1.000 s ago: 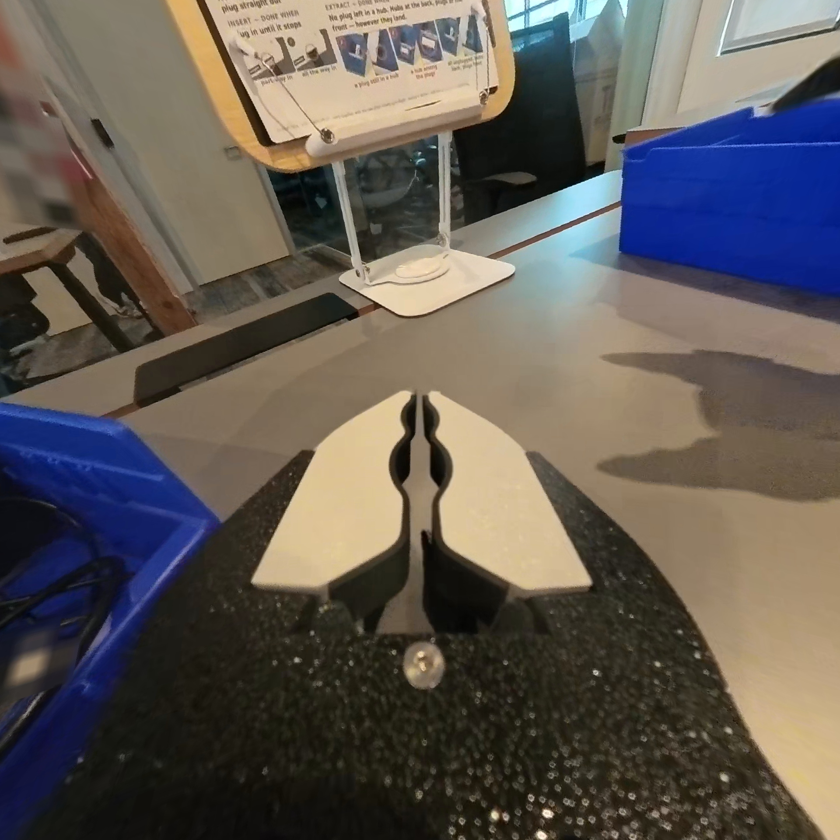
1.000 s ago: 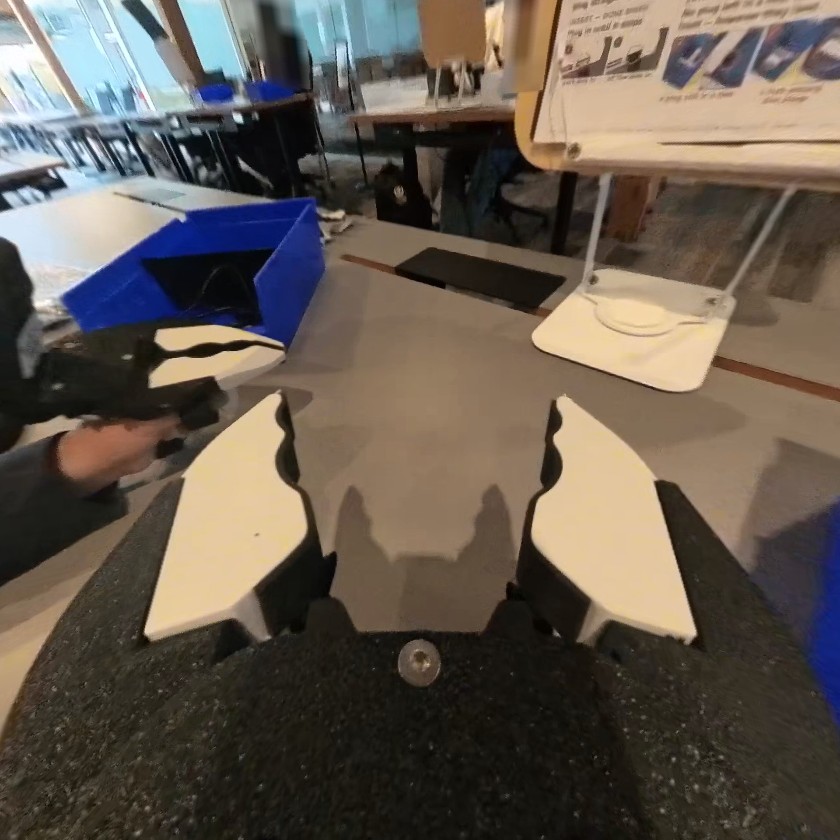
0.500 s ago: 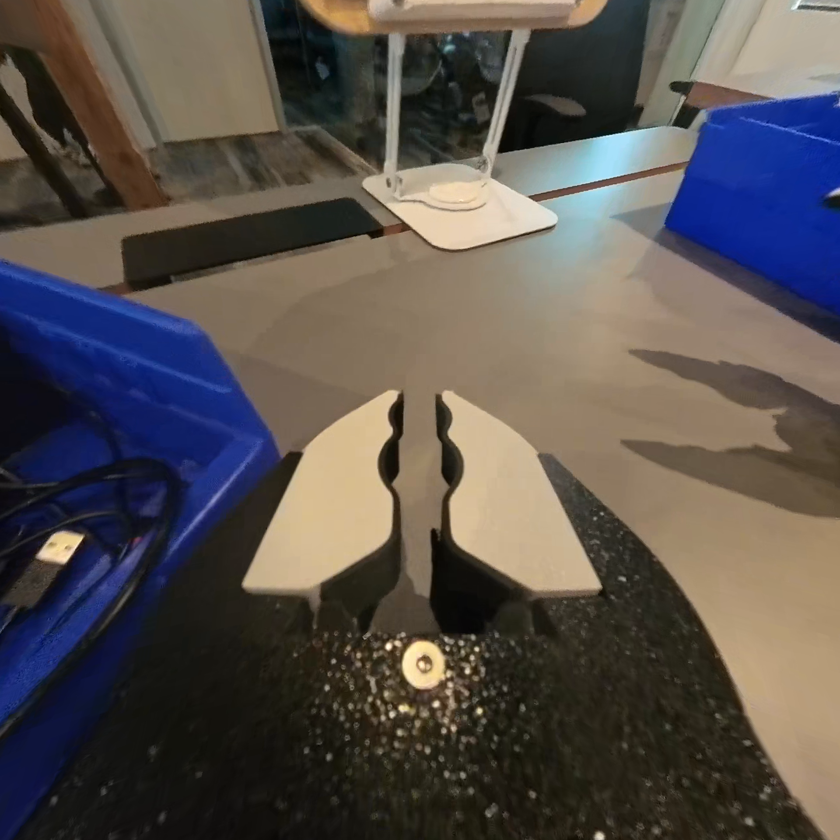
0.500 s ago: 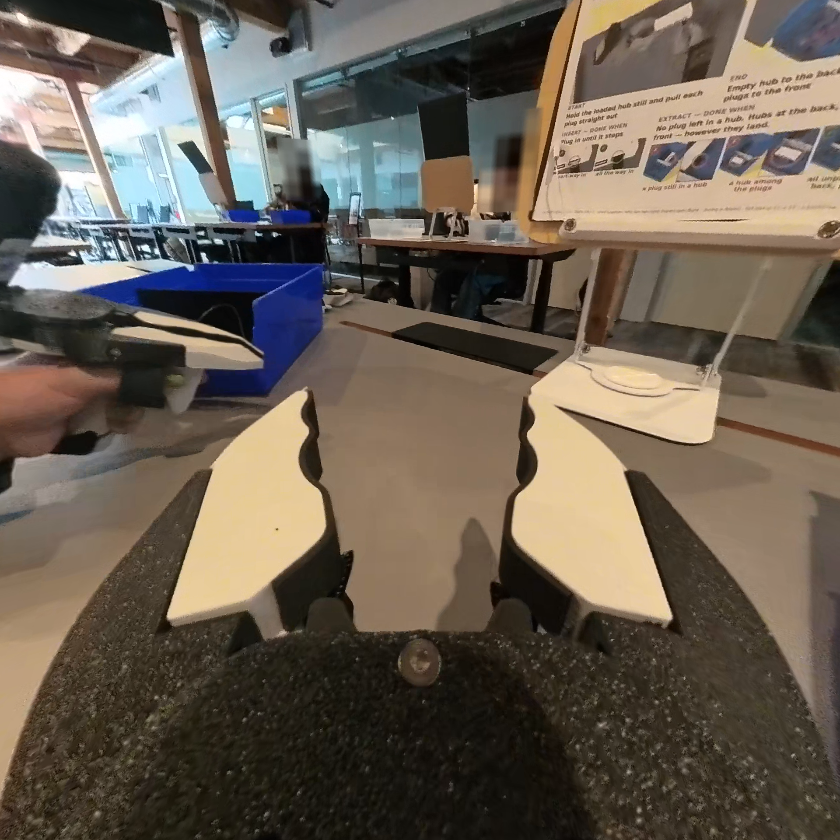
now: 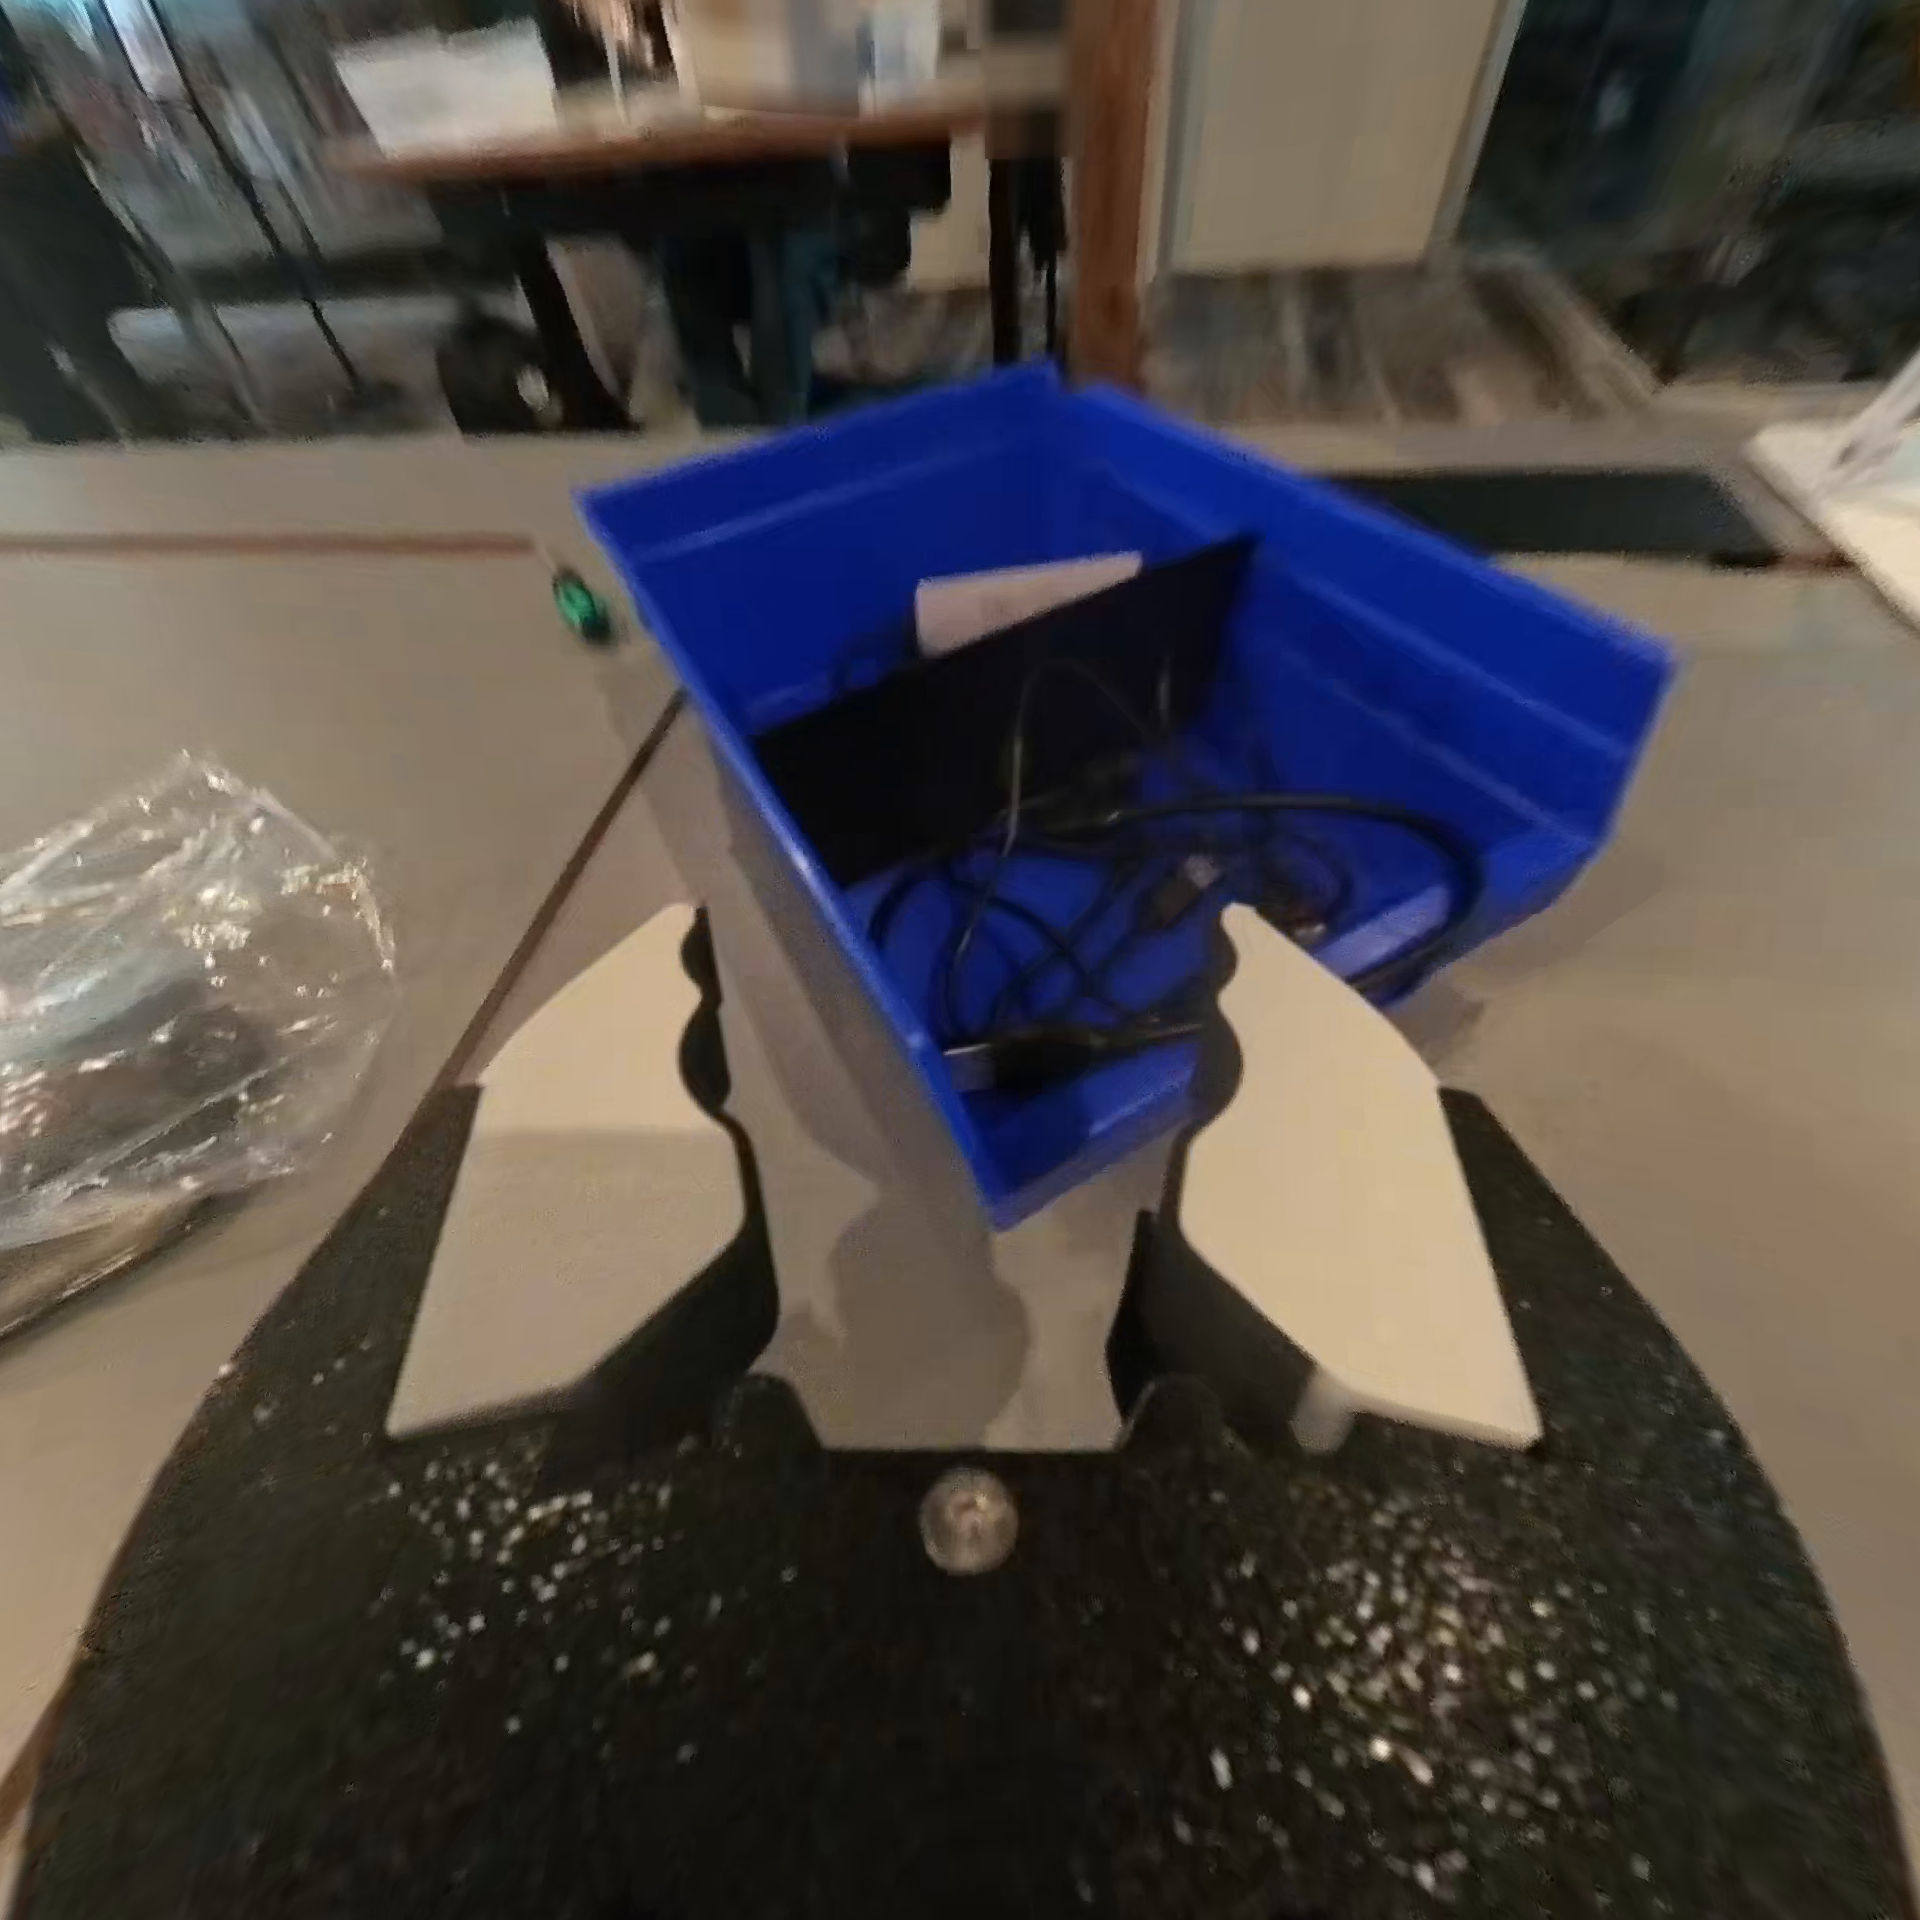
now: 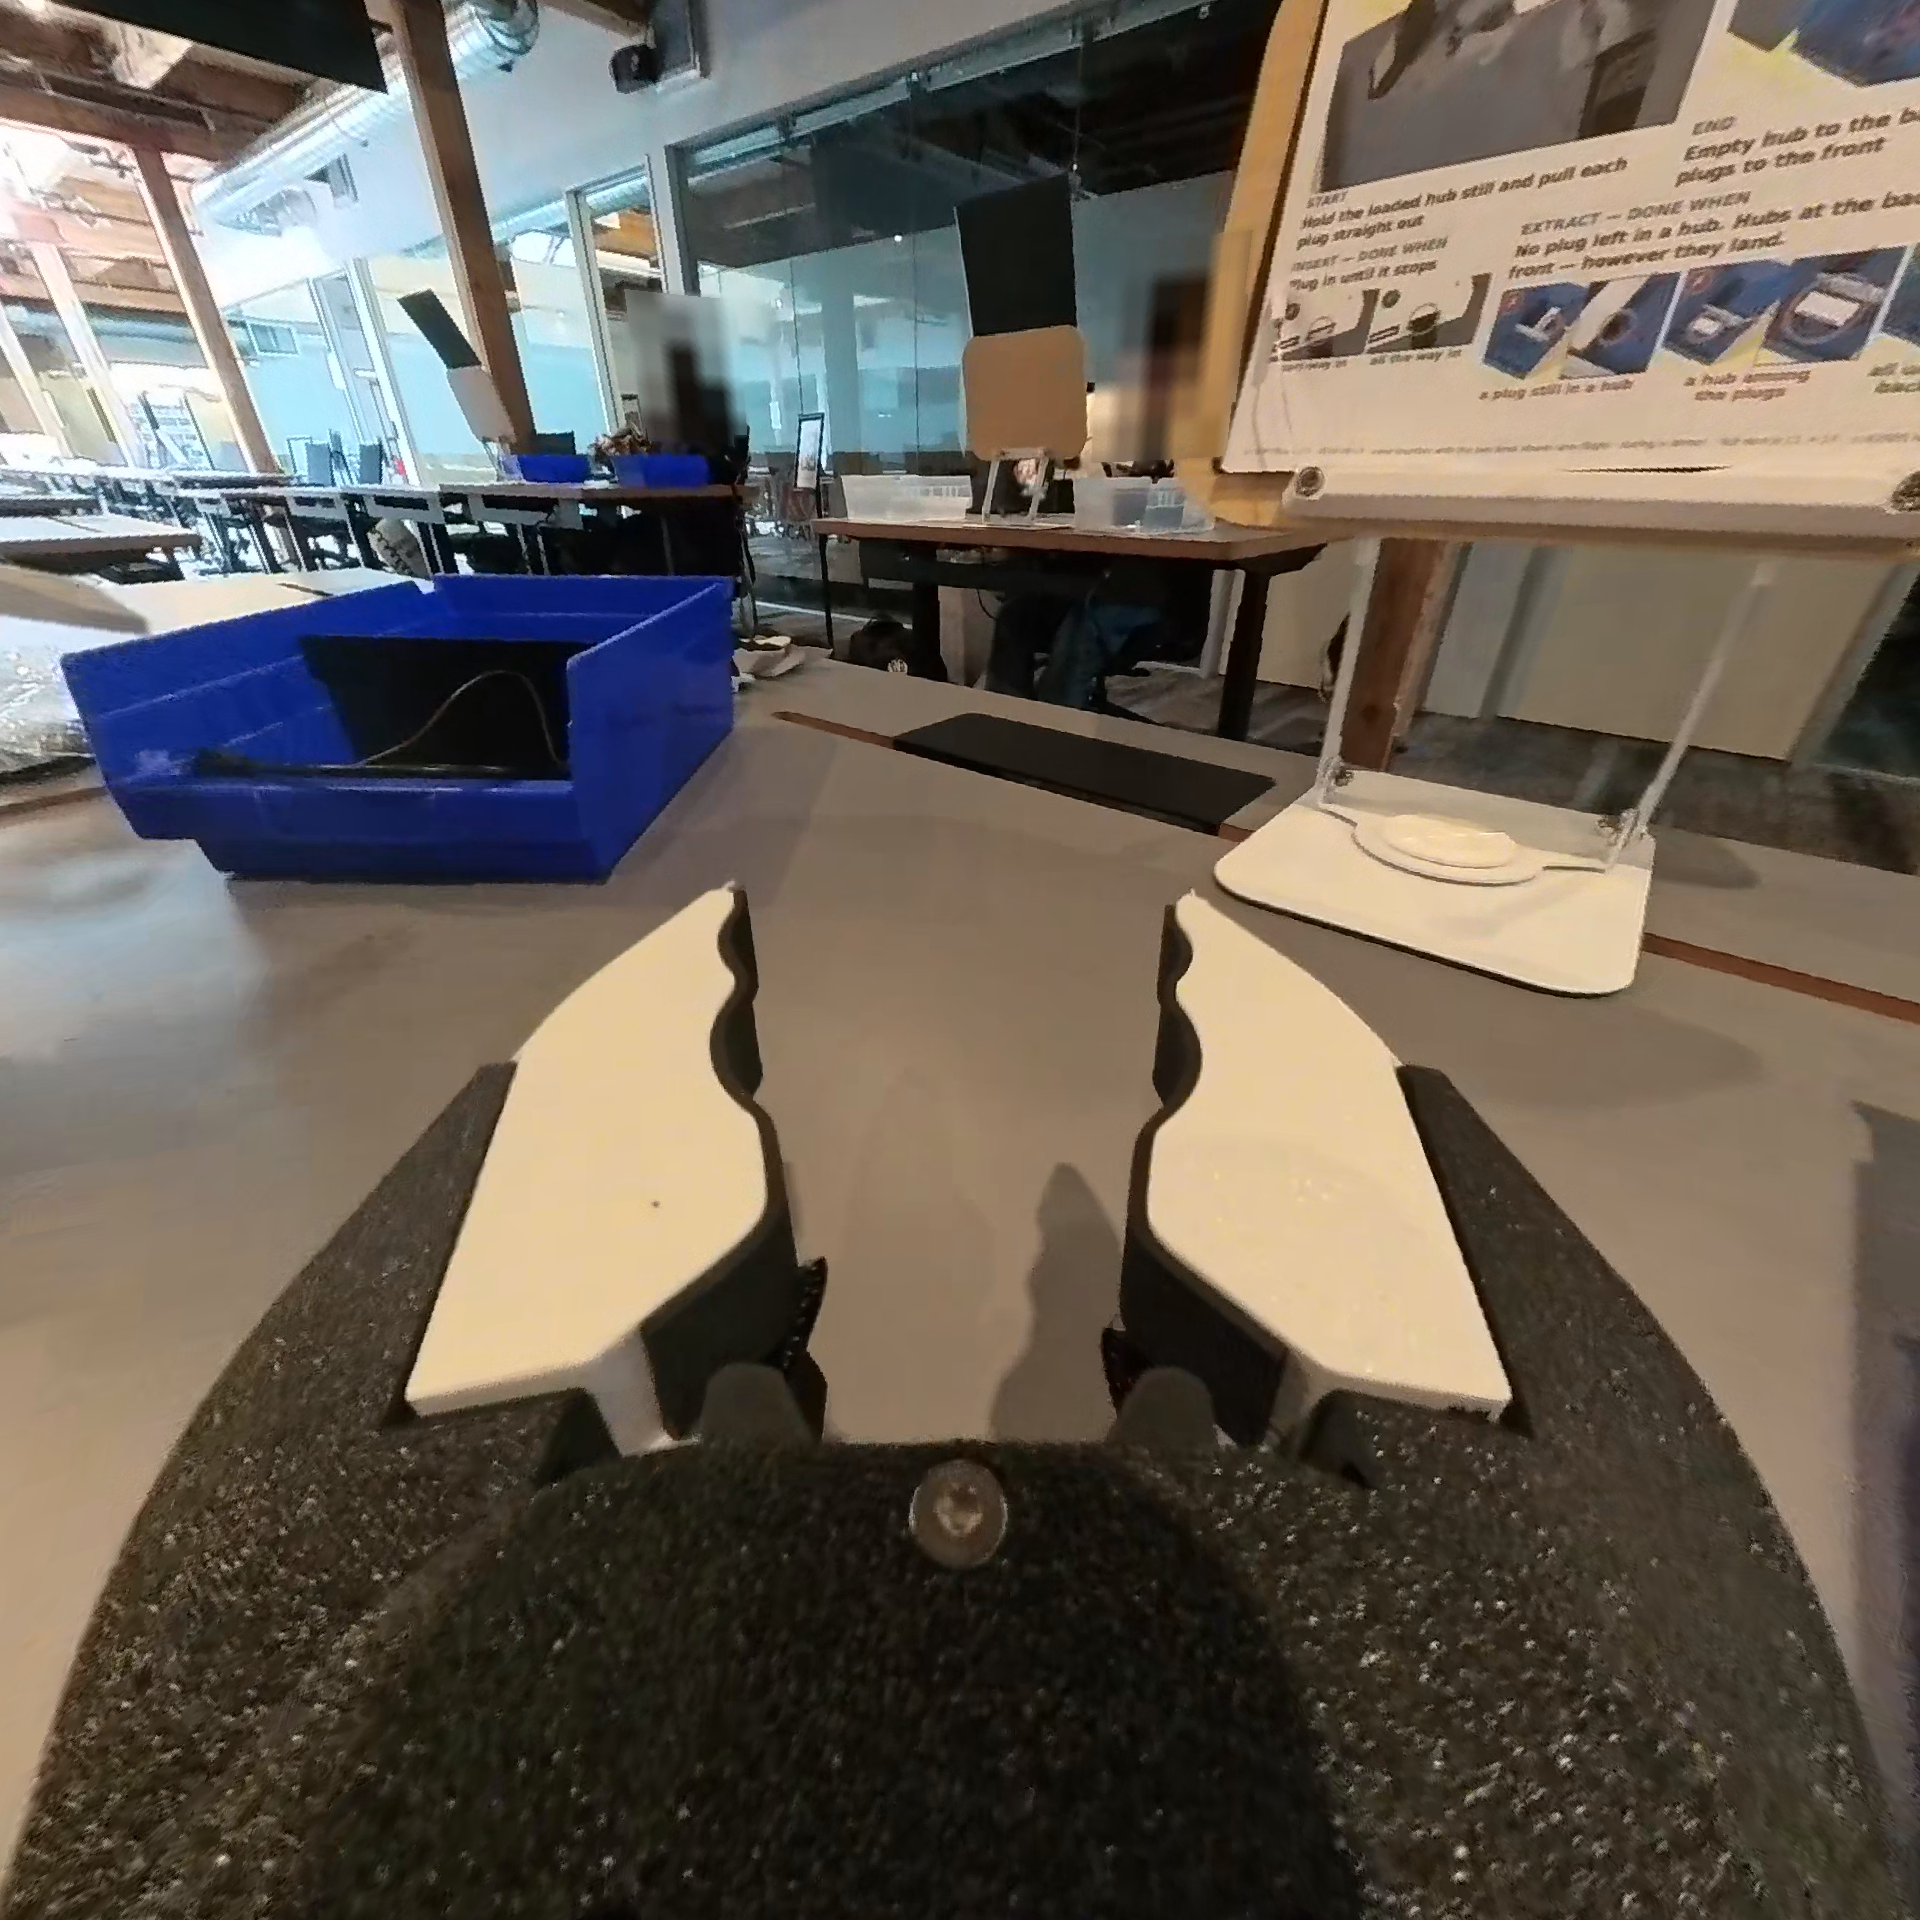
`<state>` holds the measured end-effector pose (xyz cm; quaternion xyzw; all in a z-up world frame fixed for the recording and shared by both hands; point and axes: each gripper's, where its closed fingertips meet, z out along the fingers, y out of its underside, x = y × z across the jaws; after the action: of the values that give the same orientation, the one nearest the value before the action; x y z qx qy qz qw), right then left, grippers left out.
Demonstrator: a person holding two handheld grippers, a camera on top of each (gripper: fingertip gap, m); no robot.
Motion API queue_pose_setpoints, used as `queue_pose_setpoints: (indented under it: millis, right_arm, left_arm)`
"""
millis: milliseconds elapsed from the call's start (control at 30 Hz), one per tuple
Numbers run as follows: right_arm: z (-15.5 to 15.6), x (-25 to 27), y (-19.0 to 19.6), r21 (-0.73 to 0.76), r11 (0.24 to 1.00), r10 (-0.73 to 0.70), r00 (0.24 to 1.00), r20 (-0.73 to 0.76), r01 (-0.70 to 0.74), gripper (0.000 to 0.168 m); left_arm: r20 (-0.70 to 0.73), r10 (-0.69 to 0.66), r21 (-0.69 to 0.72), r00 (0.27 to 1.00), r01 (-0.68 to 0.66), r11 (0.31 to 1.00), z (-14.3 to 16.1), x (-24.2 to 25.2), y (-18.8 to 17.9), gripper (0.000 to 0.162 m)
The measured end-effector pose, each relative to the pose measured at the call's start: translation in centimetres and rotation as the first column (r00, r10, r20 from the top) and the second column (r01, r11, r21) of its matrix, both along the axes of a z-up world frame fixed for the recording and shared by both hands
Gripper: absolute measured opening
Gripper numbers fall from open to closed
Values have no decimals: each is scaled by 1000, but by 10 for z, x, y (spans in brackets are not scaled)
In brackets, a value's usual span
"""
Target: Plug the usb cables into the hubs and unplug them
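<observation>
A grey table (image 6: 935, 966) stretches across an open workroom, with more desks and glass walls behind. The left gripper (image 5: 961, 925) hangs above the near corner of a blue bin (image 5: 1351, 665), tipped downward toward it, its white fingers (image 5: 582, 1174) spread wide with nothing between them. Inside the bin, a loose tangle of black usb cables (image 5: 1091, 914) lies in front of a dark divider (image 5: 997, 717) — one plug near the bin's front wall lies roughly crosswise. A crinkled clear bag (image 5: 177, 977) sits on the table to the left, apart from the bin. The right gripper (image 6: 961, 925) is held level and low over bare tabletop, fingers parted and empty — open surface lies ahead of it, between the bin at left and a white stand base (image 6: 1455, 894) holding an instruction sheet (image 6: 1590, 239) at right.
</observation>
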<state>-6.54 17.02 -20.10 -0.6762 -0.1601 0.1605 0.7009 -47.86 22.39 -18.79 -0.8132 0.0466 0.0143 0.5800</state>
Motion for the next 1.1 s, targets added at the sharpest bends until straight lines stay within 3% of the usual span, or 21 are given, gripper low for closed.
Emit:
queue_pose_setpoints:
  millis: [33,67,133,200,333,433,533,700,800,967,1100]
  right_arm:
    - [0,-1,0,1,1000,3,1000,6,-3,73]
    - [0,-2,-1,5,1000,6,1000,12,-6,73]
    - [3,-3,-2,17,1000,5,1000,16,-6,73]
    - [9,-2,-3,48,999,-9,1000,3,9,73]
    - [15,-4,-6,76,997,-3,1000,10,3,73]
    - [14,-8,-7,73,997,11,1000,18,-12,73]
    - [10,-11,-7,64,998,13,999,43,-16,71]
    - [11,-13,-8,67,997,19,998,55,-22,68]
    - [15,-13,-8,90,996,18,1000,22,-20,69]
    - [14,-12,-6,81,997,18,1000,-17,-16,70]
    - [13,-12,-5,74,997,22,1000,-16,-21,69]
  left_arm:
    - [-15,19,-45,1000,-19,999,-6,-6,5,91]
    - [-35,33,-61,999,-35,998,-9,-11,10,82]
    - [-78,38,-46,996,-42,998,-8,-14,15,50]
    - [-118,61,-79,991,-71,994,-12,-19,14,43]
    - [-144,53,-239,988,-87,967,-38,-28,12,44]
    - [-110,-41,-261,993,11,965,-44,-21,12,14]
    - [-220,-79,-295,972,11,956,-45,-31,9,13]
    - [-227,-185,-367,956,91,926,-46,-59,8,11]
    - [-183,-267,-379,946,183,907,-46,-82,10,10]
    - [-34,-227,-402,973,195,895,-47,-125,17,6]
    - [-129,-181,-338,975,129,932,-27,-136,18,27]
